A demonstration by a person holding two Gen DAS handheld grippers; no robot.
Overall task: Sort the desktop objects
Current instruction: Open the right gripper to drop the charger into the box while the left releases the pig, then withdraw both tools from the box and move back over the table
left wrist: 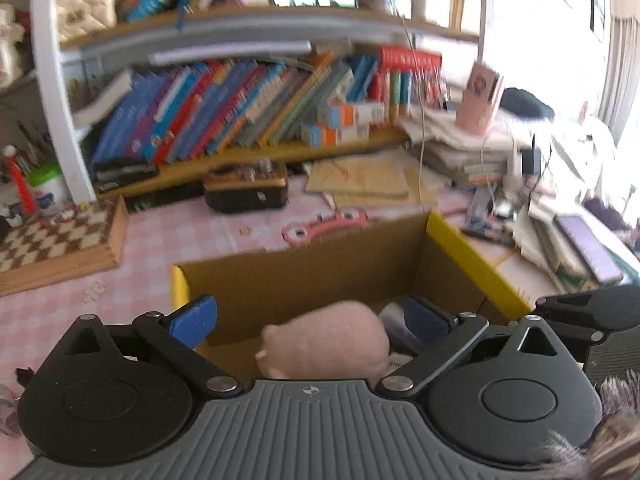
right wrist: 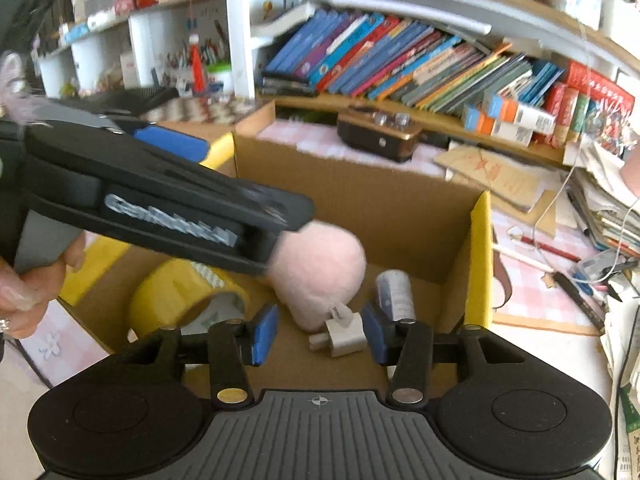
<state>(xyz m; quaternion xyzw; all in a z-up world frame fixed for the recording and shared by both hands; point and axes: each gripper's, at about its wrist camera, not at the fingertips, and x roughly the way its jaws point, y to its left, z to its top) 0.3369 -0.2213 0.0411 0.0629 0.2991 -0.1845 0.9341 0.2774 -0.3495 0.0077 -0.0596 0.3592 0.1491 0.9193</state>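
Cluttered bookshelf (left wrist: 248,108) behind pink-checked counter (left wrist: 224,228). Left claw (left wrist: 308,316) spread wide above pink plush (left wrist: 324,340), seemingly released into cardboard box (left wrist: 280,276): lift straight clear. Right claw (right wrist: 318,334) part-open, empty, white plug (right wrist: 346,334) beyond its tips.

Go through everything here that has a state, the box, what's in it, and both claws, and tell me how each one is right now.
Box: open-topped, on the desk.
Pink plush: in the box, free of both claws.
Tape roll: in the box, on its side.
White adapter: on the box floor, not gripped.
White tube: lying in the box.
Left claw: open wide over the plush.
Right claw: open, holding nothing.
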